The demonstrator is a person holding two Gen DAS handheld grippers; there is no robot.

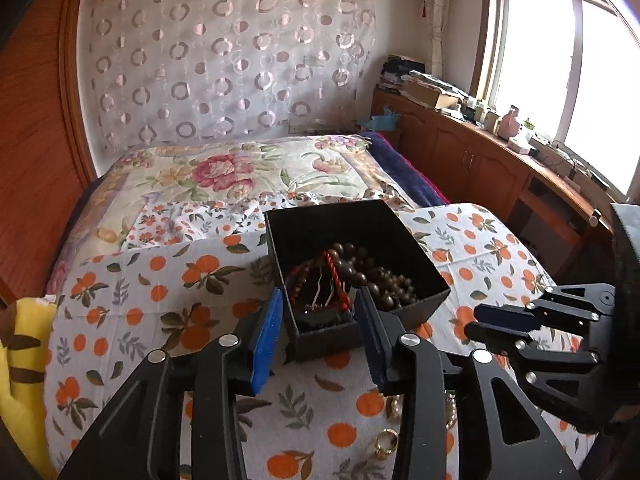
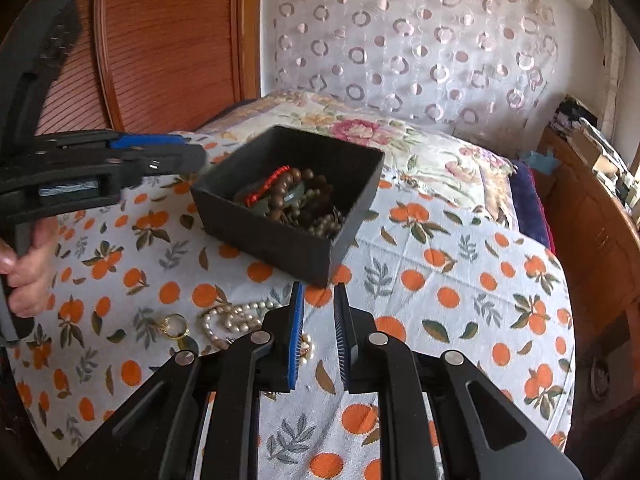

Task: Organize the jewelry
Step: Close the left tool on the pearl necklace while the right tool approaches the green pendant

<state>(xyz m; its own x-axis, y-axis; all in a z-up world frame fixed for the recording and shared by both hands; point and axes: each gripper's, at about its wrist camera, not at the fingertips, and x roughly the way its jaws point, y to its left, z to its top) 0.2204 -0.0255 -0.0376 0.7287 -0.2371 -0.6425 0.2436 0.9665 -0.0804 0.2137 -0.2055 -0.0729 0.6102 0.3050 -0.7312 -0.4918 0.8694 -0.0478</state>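
Observation:
A black open box (image 1: 420, 280) (image 2: 280, 240) sits on the orange-print cloth and holds brown bead strings (image 1: 376, 276) (image 2: 296, 196) and a red cord (image 1: 334, 276) (image 2: 266, 184). My left gripper (image 1: 320, 300) is open, its fingers either side of the box's near corner, nothing held. It shows from the side in the right wrist view (image 2: 192, 156), left of the box. My right gripper (image 2: 318, 292) is open and empty, just short of the box's near corner. It also appears in the left wrist view (image 1: 480, 324). A pearl necklace (image 2: 236, 320) and a gold ring (image 2: 176, 326) (image 1: 386, 442) lie on the cloth left of it.
The cloth (image 2: 440, 280) covers a surface in front of a bed with a floral cover (image 1: 240, 168). Wooden cabinets (image 1: 480, 160) with clutter run under the window on the right. A wooden panel (image 2: 168, 40) stands at the left. A yellow cushion (image 1: 20, 360) lies at the left edge.

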